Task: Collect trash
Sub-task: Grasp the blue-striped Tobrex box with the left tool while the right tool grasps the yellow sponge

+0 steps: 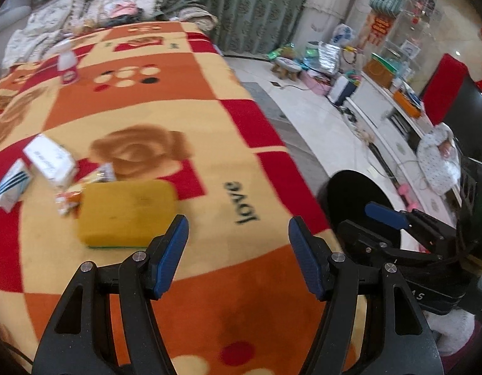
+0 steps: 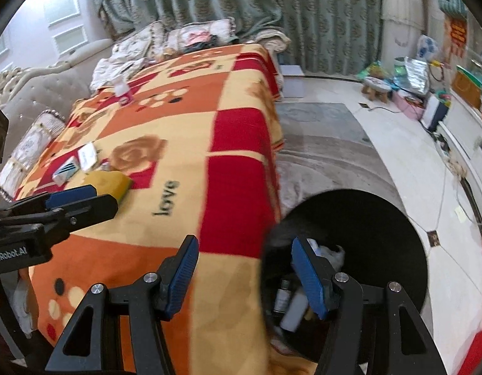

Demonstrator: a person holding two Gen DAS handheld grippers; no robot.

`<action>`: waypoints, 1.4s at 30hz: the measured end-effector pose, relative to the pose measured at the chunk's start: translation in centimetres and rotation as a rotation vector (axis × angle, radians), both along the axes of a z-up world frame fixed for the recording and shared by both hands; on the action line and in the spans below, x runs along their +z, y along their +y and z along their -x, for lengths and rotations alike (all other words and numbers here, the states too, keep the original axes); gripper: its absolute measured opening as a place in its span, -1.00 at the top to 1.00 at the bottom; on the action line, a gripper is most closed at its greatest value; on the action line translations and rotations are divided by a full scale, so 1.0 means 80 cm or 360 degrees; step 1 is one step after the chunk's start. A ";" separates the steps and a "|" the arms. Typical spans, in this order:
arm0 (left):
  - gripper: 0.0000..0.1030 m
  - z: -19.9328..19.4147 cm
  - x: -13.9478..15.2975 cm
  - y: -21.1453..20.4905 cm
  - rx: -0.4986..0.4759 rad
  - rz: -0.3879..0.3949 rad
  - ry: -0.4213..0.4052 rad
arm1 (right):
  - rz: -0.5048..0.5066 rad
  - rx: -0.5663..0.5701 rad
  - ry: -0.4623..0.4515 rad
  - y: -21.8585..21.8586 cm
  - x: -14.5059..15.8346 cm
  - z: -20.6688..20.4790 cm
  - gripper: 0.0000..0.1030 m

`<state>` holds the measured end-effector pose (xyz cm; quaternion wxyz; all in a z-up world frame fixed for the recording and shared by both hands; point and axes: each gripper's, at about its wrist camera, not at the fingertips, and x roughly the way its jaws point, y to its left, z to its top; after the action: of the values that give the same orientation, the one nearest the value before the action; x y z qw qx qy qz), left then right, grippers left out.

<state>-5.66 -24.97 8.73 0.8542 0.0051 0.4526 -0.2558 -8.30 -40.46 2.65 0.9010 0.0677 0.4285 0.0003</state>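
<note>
My left gripper (image 1: 237,250) is open and empty above the blanket-covered table (image 1: 209,125), just right of a yellow sponge (image 1: 125,212). Left of the sponge lie a white carton (image 1: 50,159), a striped white-and-blue box (image 1: 12,187) and small crumpled wrappers (image 1: 69,200). A white bottle with a pink label (image 1: 67,62) stands far back. My right gripper (image 2: 244,272) is open and empty at the table's near right edge, above the black trash bin (image 2: 381,228), which holds a bottle and paper scraps (image 2: 294,306). The sponge (image 2: 111,181) and boxes (image 2: 75,162) also show in the right wrist view.
The bin (image 1: 353,193) stands on the floor off the table's right edge. A sofa with cushions (image 2: 31,143) lies left of the table and bedding (image 1: 84,9) behind it. A grey rug (image 2: 319,143), a small stool (image 2: 376,89) and a cluttered white cabinet (image 1: 384,106) are to the right.
</note>
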 end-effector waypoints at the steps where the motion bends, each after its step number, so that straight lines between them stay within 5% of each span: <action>1: -0.27 0.000 0.001 0.007 0.0019 -0.0001 -0.0003 | -0.0003 0.0019 -0.0004 0.009 0.002 -0.004 -0.16; 25: -0.27 -0.032 -0.026 0.240 0.0530 -0.0135 0.0040 | 0.0022 0.0458 0.0054 0.177 -0.004 -0.082 -0.32; 42: -0.27 -0.073 -0.031 0.293 0.0576 -0.0037 0.0099 | 0.0444 0.1102 0.0160 0.258 -0.041 -0.171 -0.63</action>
<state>0.15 -1.57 6.27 0.8718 -0.0744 0.4752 -0.0928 5.39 -19.81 -0.61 0.8260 -0.2046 0.4655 0.2431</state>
